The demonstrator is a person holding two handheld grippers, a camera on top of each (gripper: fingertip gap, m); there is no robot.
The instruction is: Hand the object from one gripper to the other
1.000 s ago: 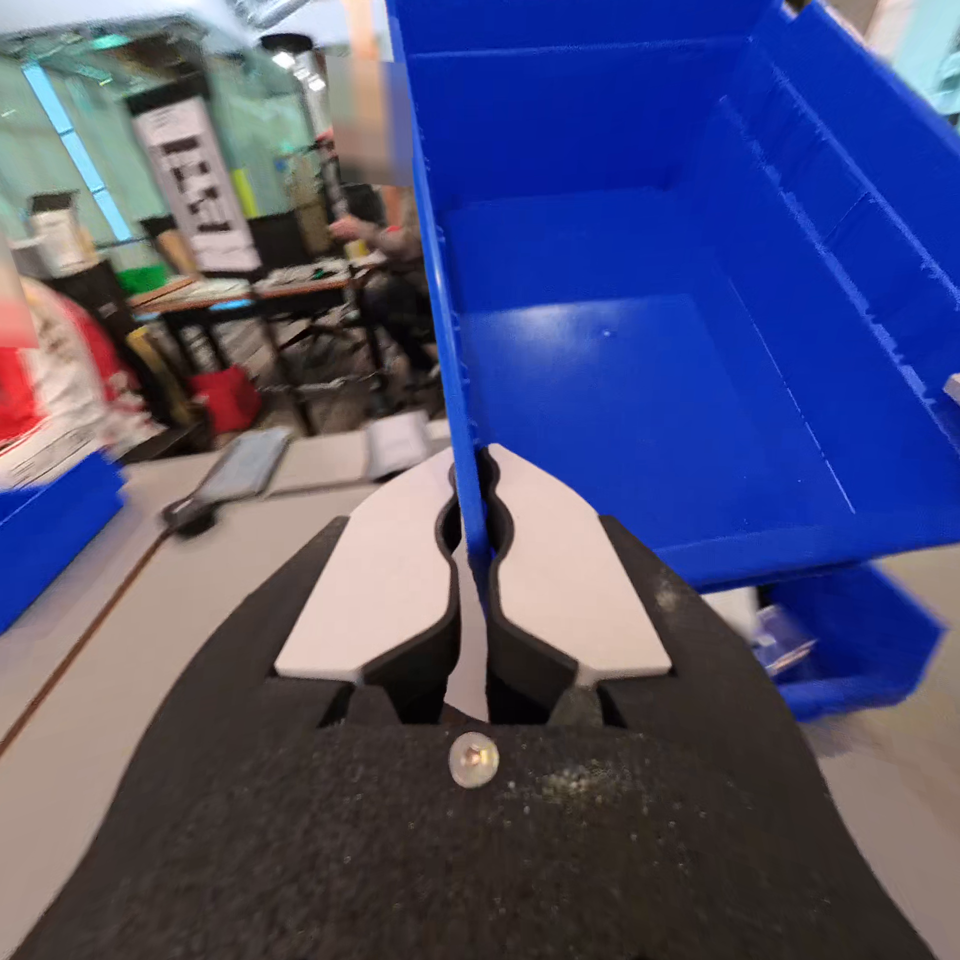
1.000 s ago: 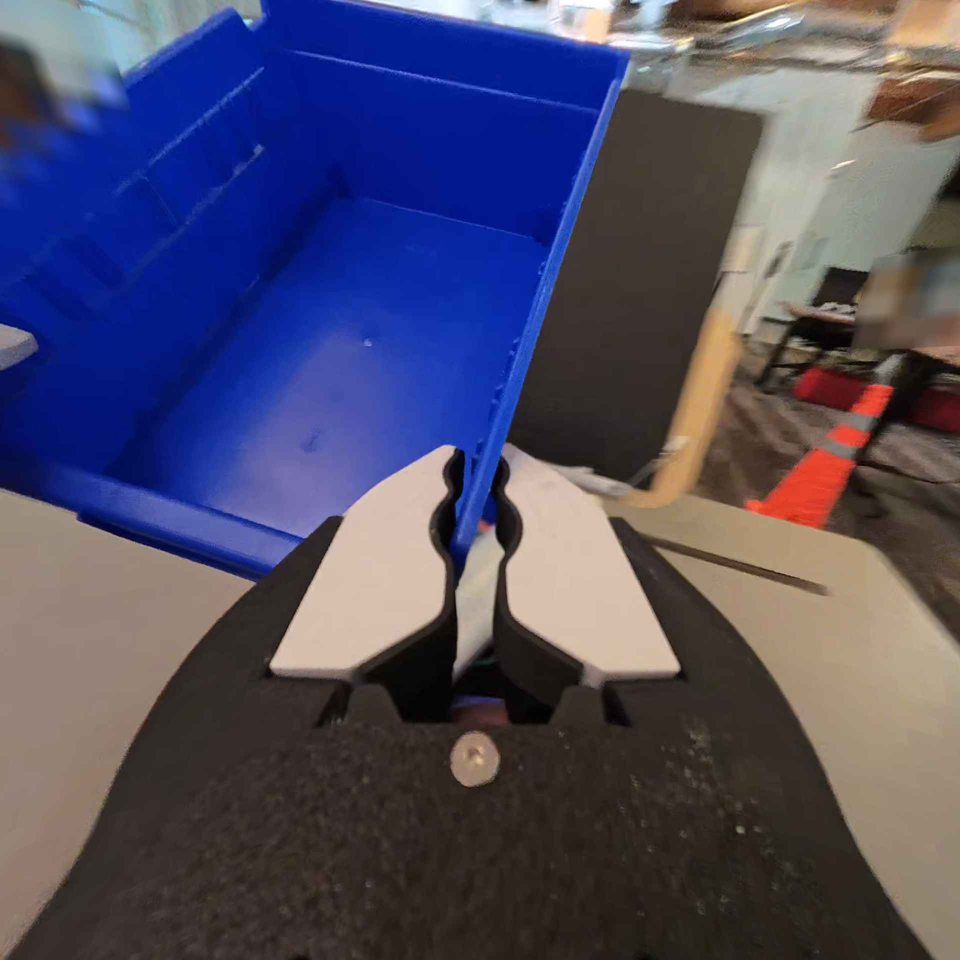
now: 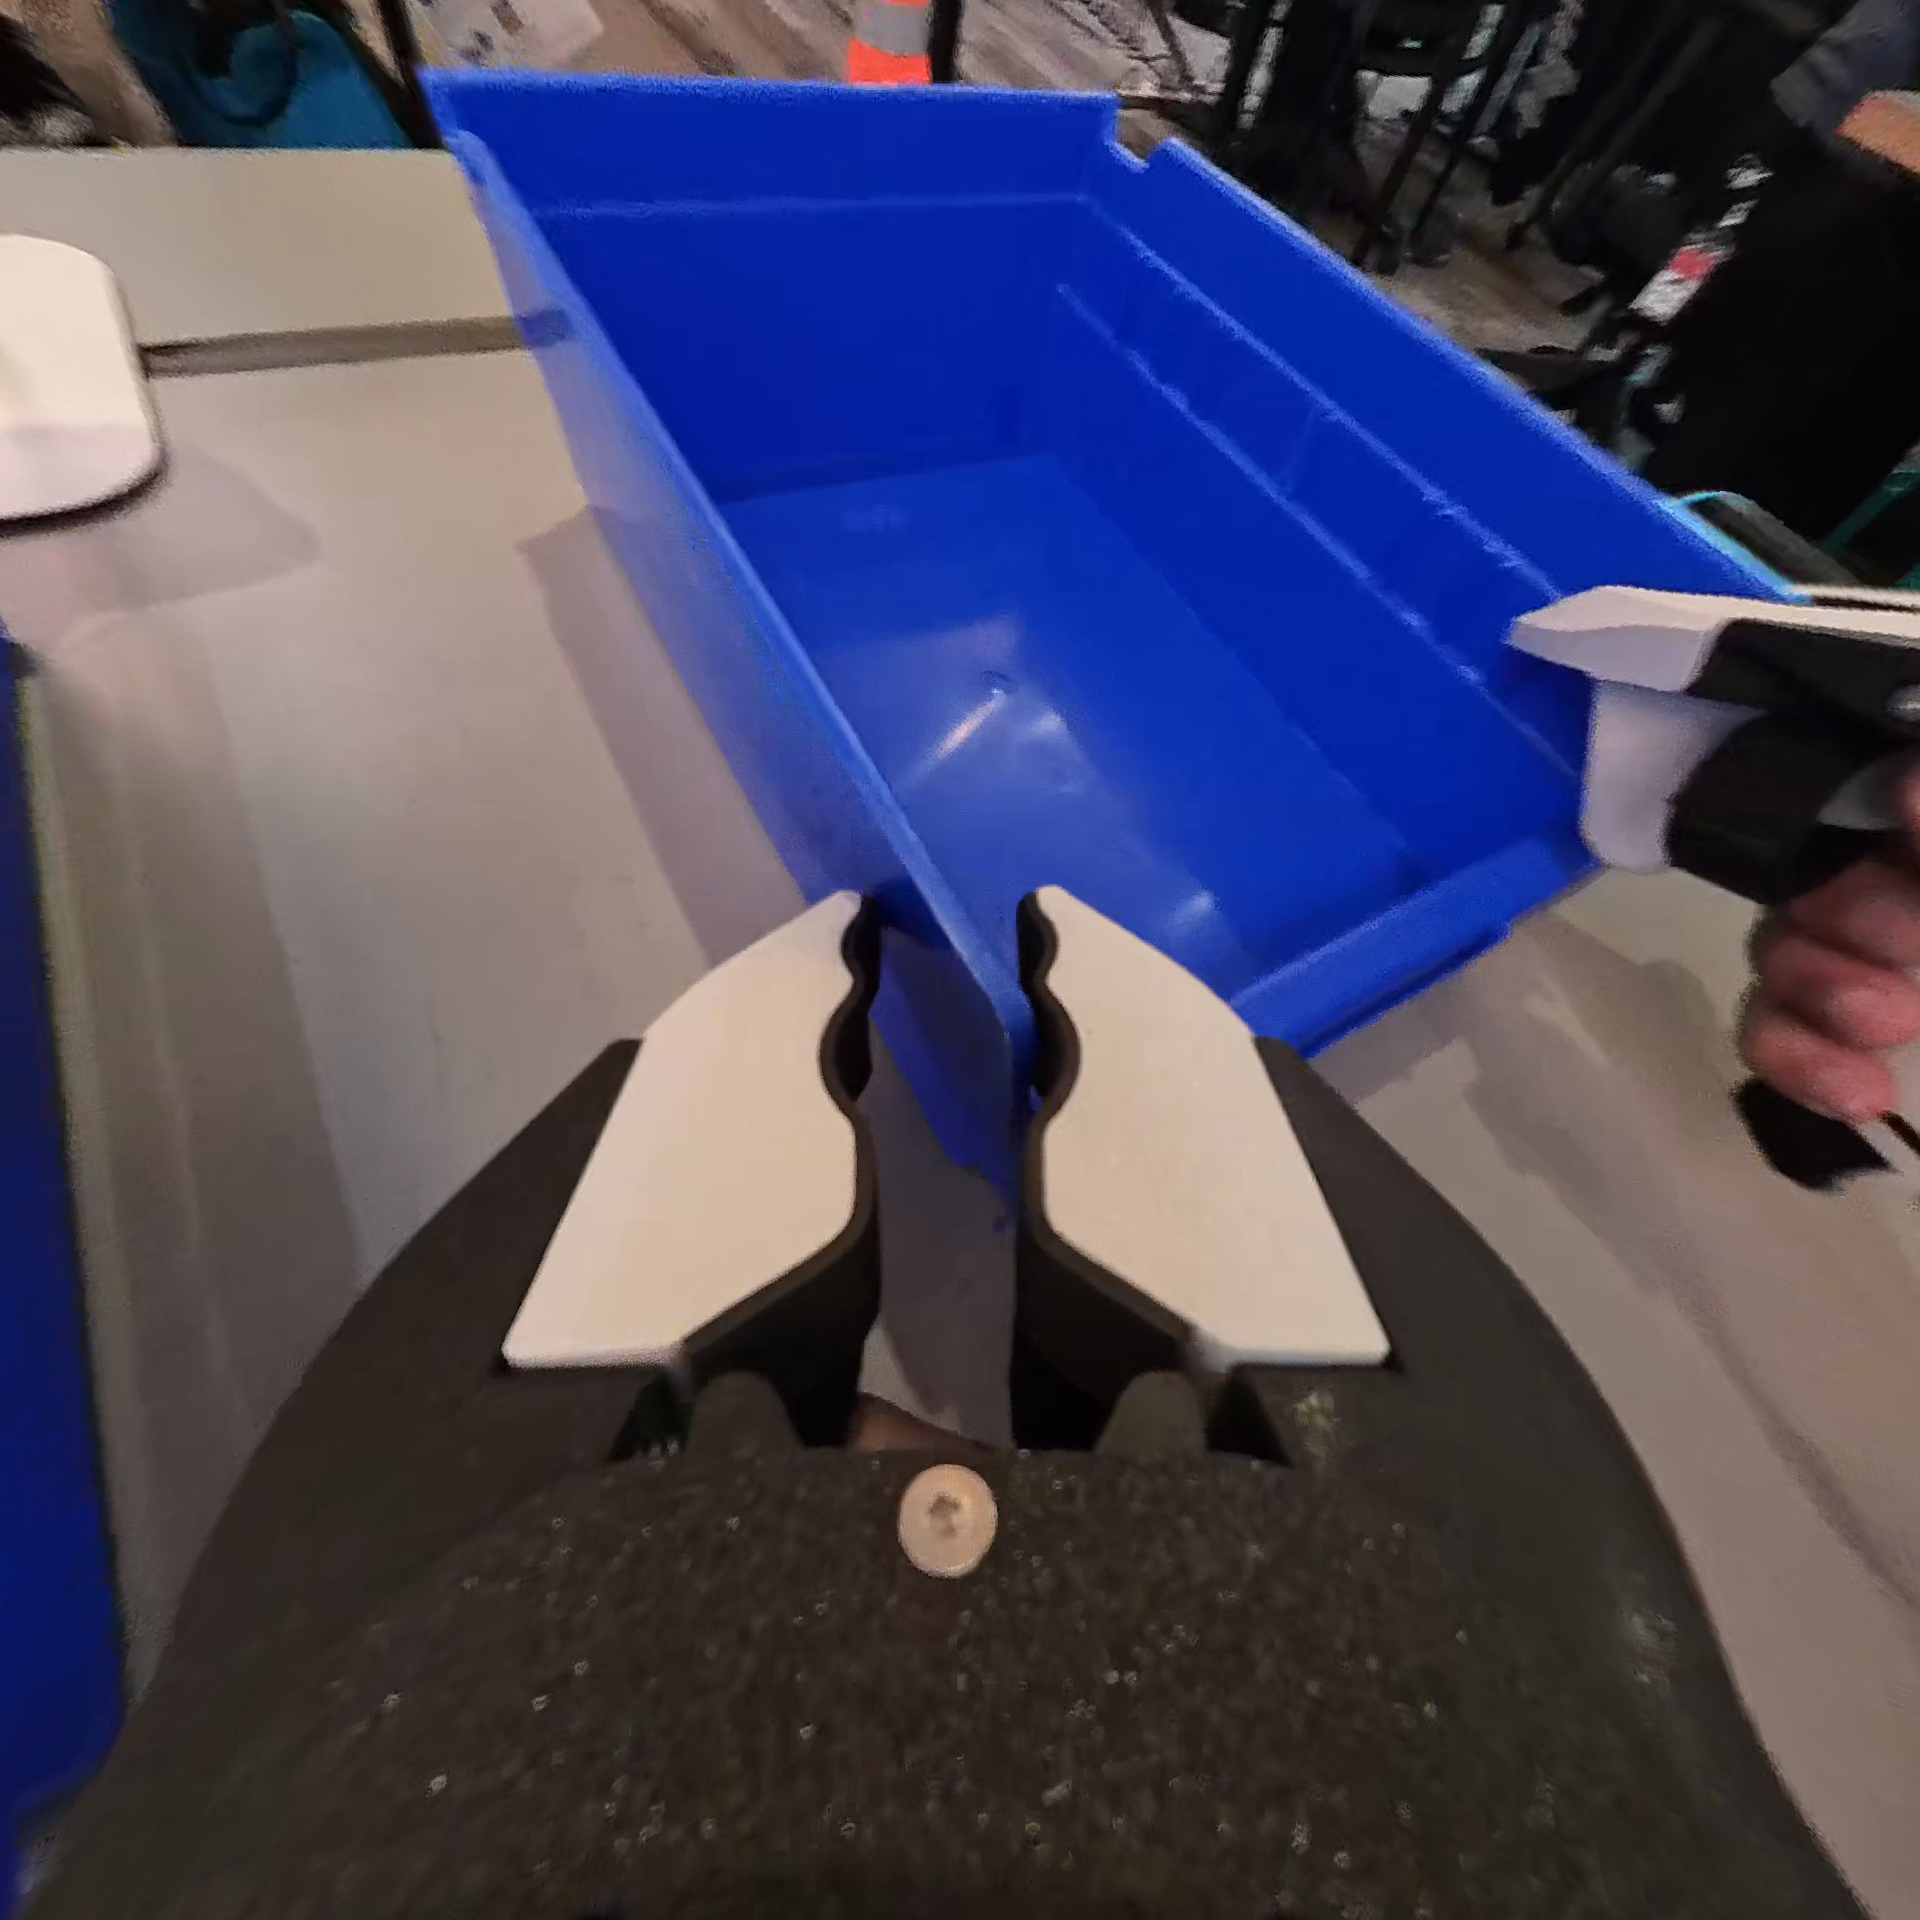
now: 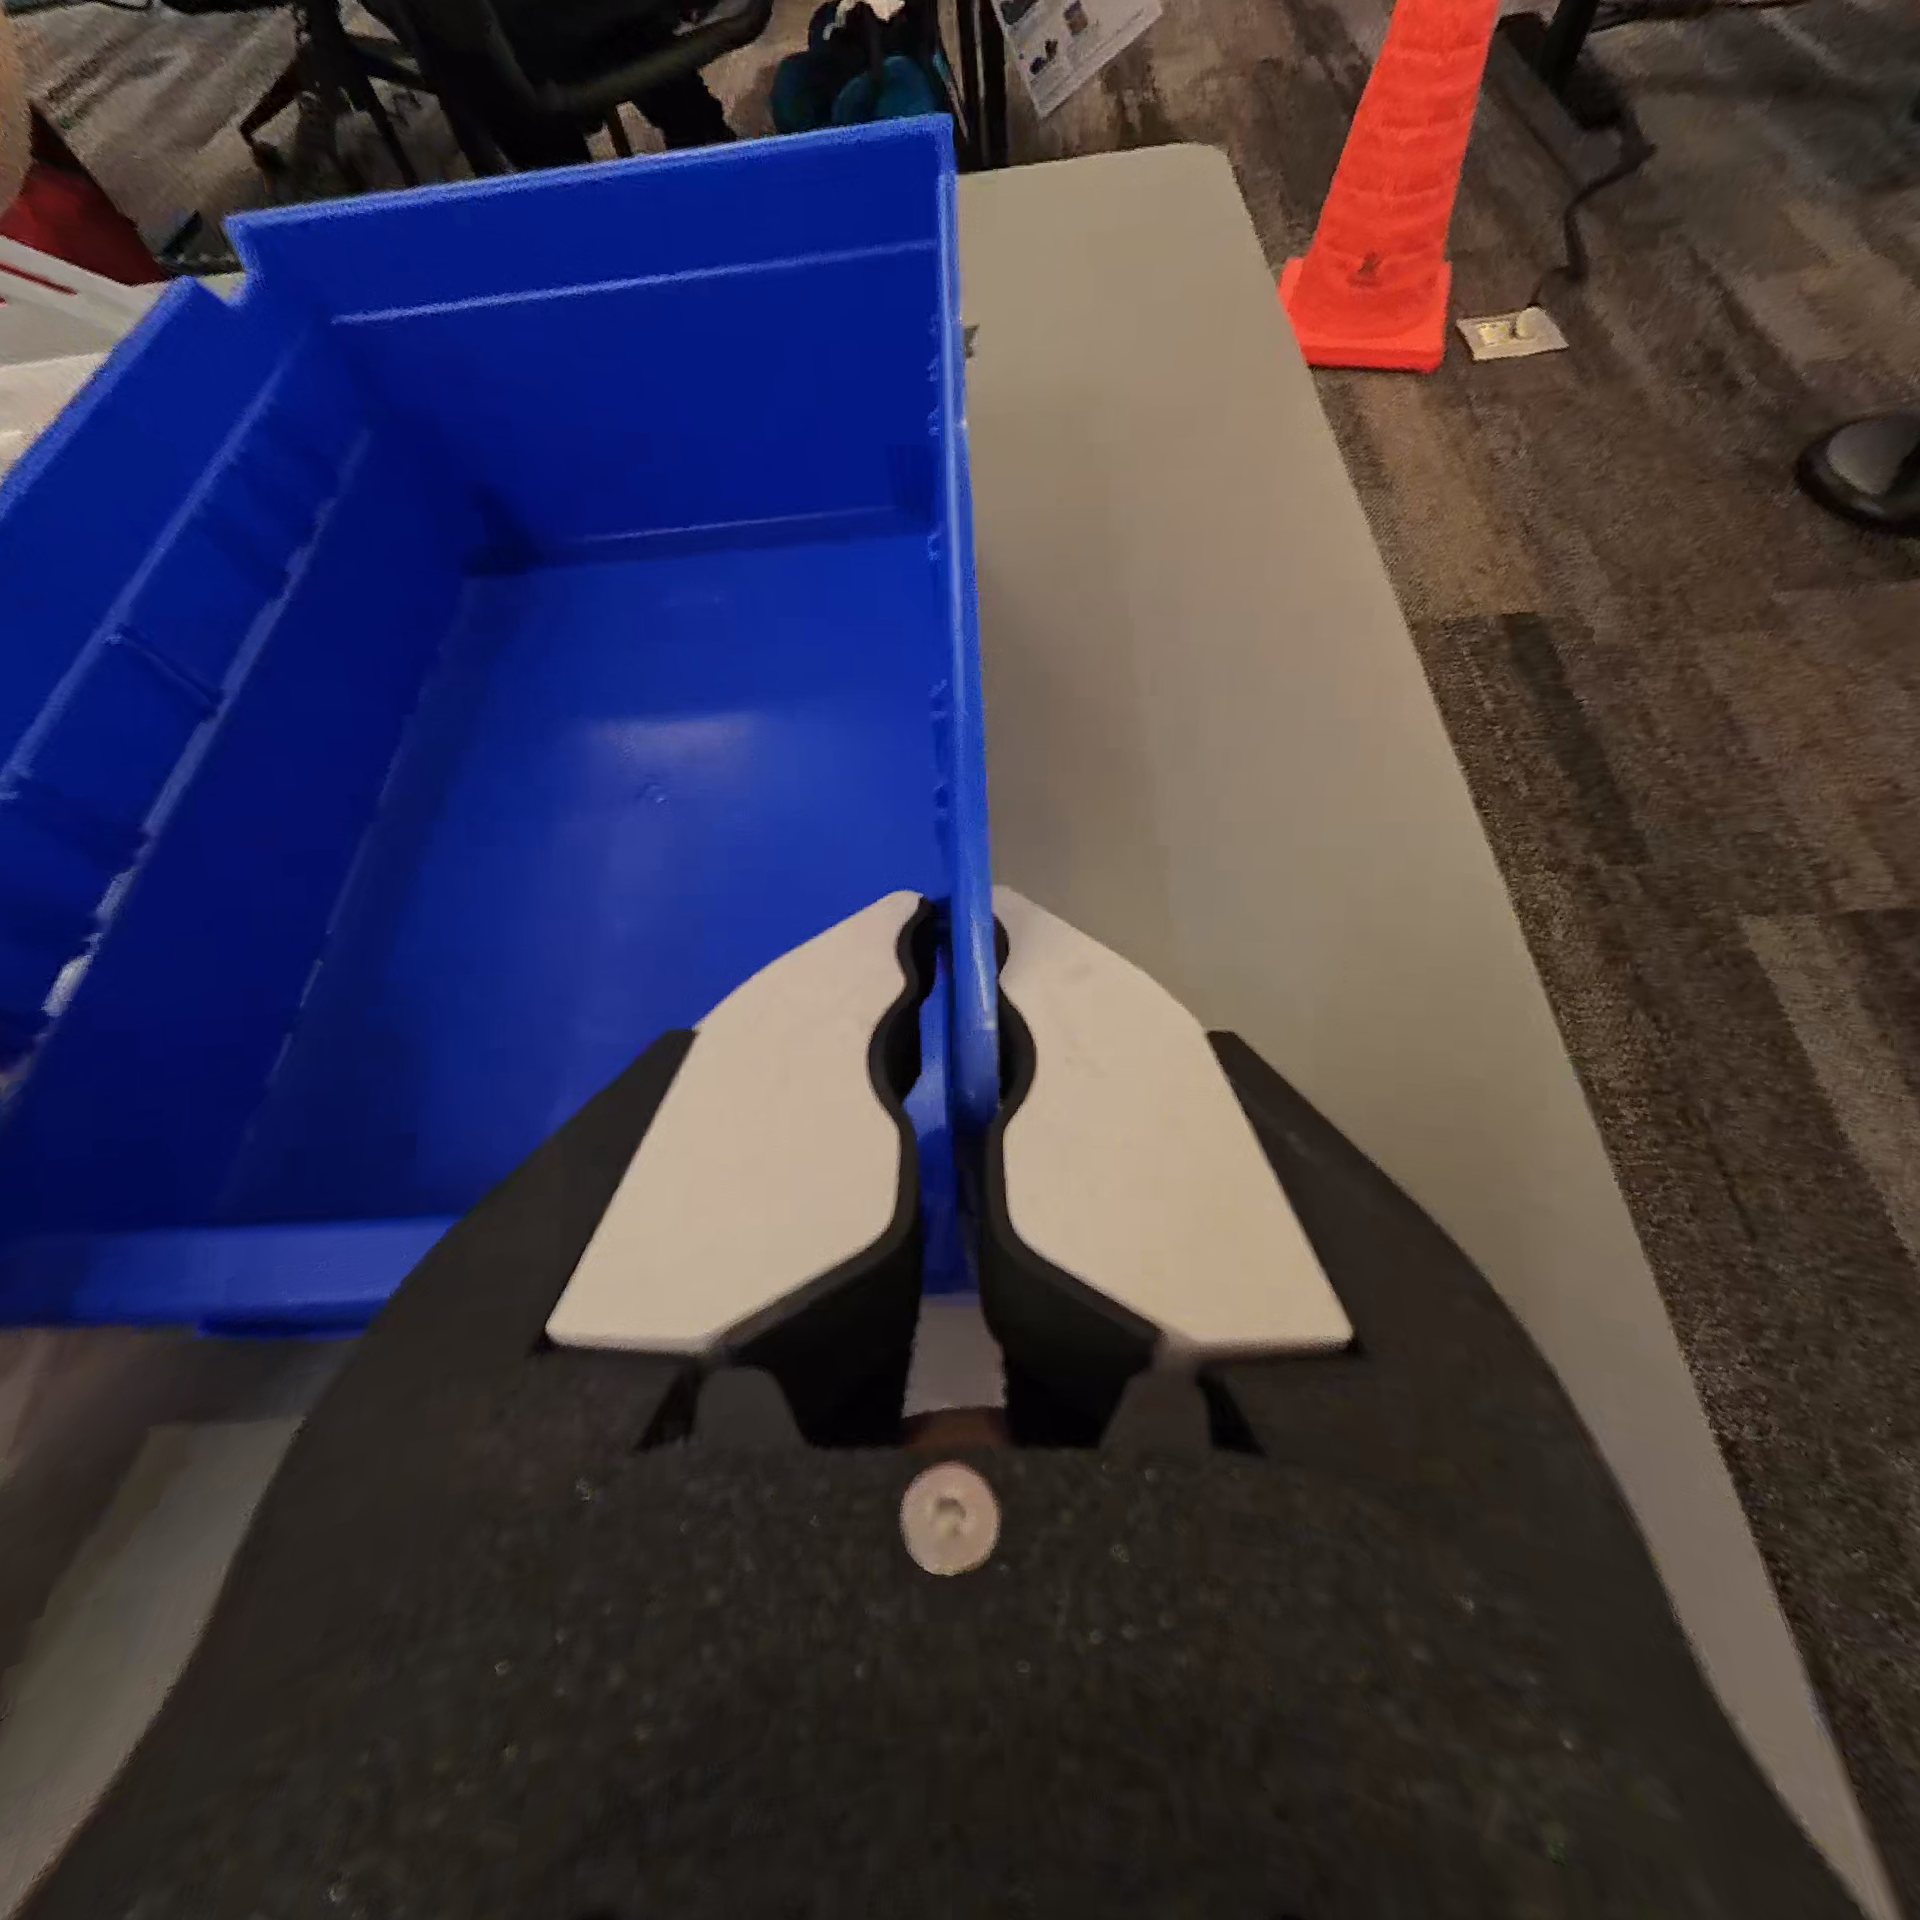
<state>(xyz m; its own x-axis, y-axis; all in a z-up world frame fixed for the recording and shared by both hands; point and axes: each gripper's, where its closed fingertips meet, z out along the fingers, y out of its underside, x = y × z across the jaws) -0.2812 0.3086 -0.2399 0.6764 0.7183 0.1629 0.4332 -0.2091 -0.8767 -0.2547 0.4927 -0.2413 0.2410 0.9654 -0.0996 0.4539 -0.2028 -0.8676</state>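
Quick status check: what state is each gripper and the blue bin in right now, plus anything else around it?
blue bin: upright, empty, apparently resting on the table.
left gripper: open, jaws straddling the bin's left wall with a gap.
right gripper: shut on the bin's right wall.
grey table: bare beside the bin's right wall.
orange cone: standing on the floor.

Second blue bin (image 3: pixel 42 1195) cut by left edge of left wrist view. White object (image 3: pixel 62 384) on counter (image 3: pixel 364 727) cut too, kind unclear. Blue bin (image 4: pixel 582 790) left wall runs off right wrist view.
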